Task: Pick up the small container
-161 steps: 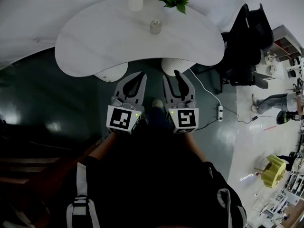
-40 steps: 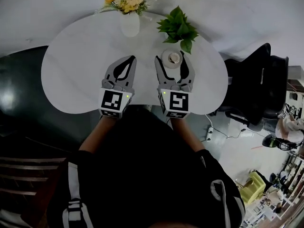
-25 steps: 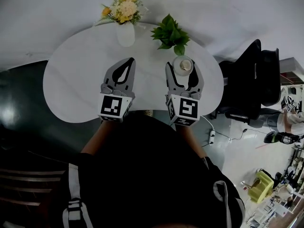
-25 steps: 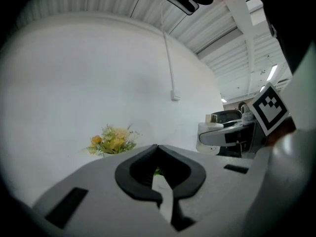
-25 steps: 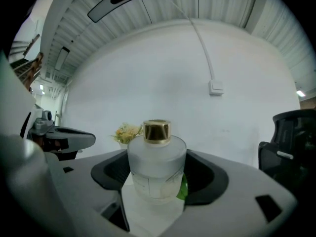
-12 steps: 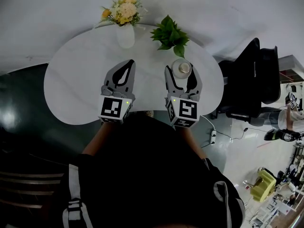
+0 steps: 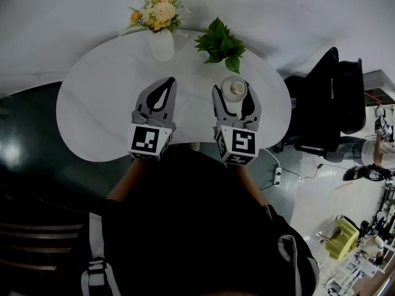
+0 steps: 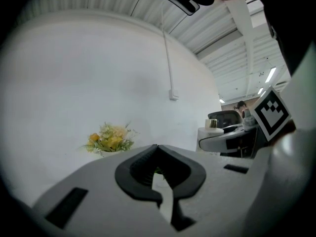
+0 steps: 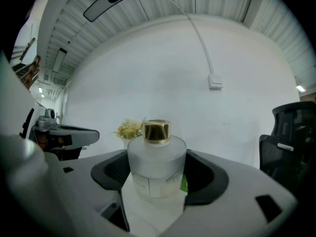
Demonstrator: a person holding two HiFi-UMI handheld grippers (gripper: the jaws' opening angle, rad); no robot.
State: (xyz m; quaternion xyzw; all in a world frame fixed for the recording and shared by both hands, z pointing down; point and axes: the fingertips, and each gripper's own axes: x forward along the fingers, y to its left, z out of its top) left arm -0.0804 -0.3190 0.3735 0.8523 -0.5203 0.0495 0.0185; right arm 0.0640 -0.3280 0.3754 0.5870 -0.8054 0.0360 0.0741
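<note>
Over the white table [image 7: 99, 103], the left gripper [image 7: 166, 82] is idling with jaws closed on nothing, while the right gripper [image 7: 234, 95] is bracketing the upright small container [image 9: 157, 167] with spread jaws, evidently positioning for a squeeze and lift.

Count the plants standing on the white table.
2: yellow flowers in a white vase at the far edge; a green leafy plant just right of it.
</note>
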